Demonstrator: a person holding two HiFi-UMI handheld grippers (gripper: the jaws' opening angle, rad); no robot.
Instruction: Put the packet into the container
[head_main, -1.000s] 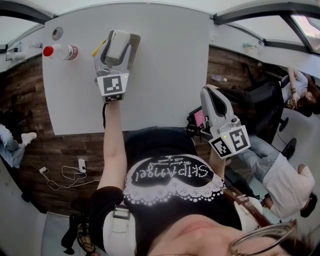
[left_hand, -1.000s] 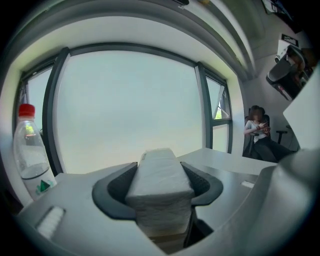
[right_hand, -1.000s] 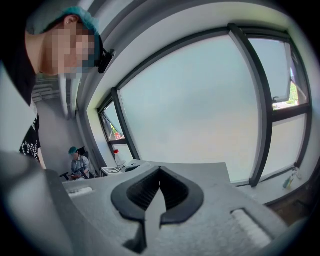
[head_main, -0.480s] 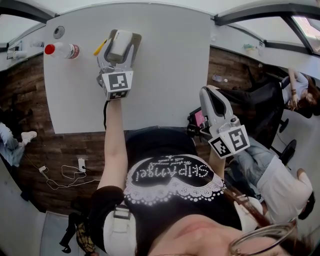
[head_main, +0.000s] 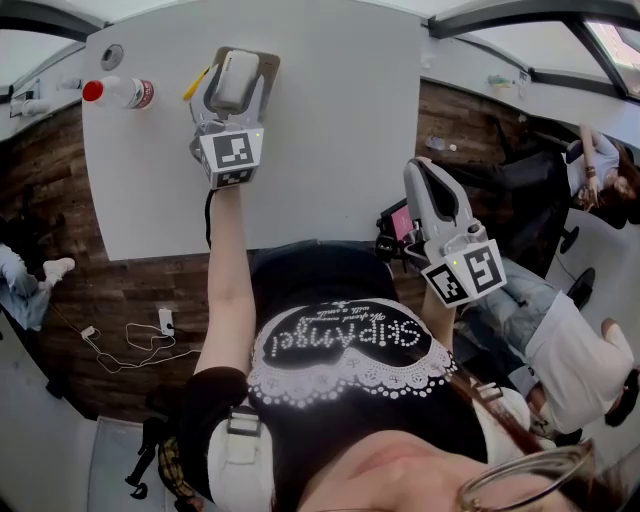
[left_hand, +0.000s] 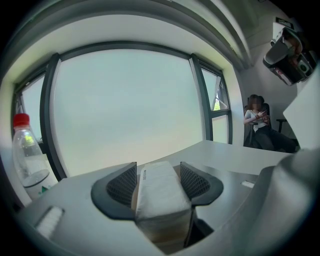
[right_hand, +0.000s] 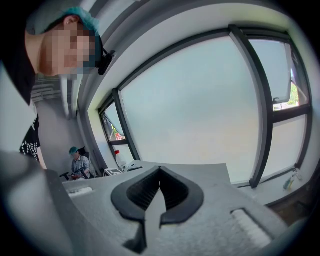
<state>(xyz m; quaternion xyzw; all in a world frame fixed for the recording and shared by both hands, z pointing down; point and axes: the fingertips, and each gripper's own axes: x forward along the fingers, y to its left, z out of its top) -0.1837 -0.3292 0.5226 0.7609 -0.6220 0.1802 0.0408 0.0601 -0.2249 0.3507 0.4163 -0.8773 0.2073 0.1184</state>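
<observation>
- Standing upright near the desk's (head_main: 330, 130) far left corner is a clear bottle (head_main: 118, 92) with a red cap, well apart from the packet.
- Just right of it, a small yellow thing (head_main: 197, 84) lies beside the left tool.
- The left tool (head_main: 234, 60) is over the desk, its jaws clamped on both sides of the white packet (left_hand: 159, 192), which sticks out forward between the pads.
- A tan edge (head_main: 270, 62) shows around that tool's tip; I cannot tell what it is.
- The right tool (head_main: 421, 168) is off the desk's right edge above the floor, jaws fully closed on nothing (right_hand: 159, 172).
</observation>
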